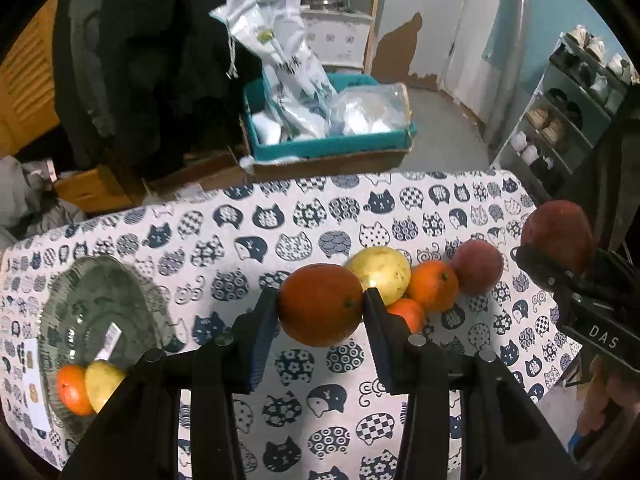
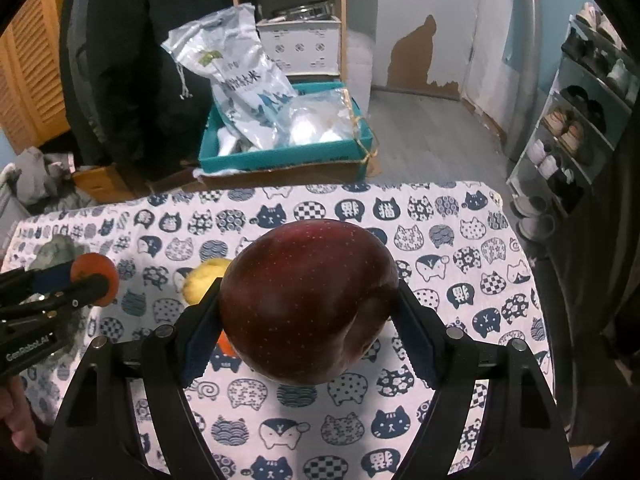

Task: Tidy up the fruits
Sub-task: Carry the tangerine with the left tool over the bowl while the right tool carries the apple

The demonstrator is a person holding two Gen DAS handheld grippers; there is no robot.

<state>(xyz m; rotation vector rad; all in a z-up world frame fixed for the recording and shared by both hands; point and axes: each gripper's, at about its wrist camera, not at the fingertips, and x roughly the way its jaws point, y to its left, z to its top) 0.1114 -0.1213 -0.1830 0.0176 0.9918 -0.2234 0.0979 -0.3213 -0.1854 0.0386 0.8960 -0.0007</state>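
Note:
My left gripper [image 1: 320, 300] is shut on an orange [image 1: 320, 320] and holds it above the cat-print tablecloth [image 1: 248, 248]. Behind it on the cloth lie a yellow fruit [image 1: 380, 272], two more oranges [image 1: 434, 286] and a reddish fruit [image 1: 478, 266]. A glass plate [image 1: 92, 312] at the left holds an orange [image 1: 72, 390] and a yellow fruit [image 1: 104, 384]. My right gripper [image 2: 308, 292] is shut on a dark red apple [image 2: 308, 272], lifted off the table. That apple [image 1: 560, 232] also shows at the right of the left wrist view.
Beyond the table's far edge a teal box [image 1: 328, 148] with plastic bags sits on the floor. A shoe rack [image 1: 560, 120] stands at the right, and a wooden shelf [image 1: 320, 20] at the back. A hand [image 2: 16, 420] holds the left gripper's handle.

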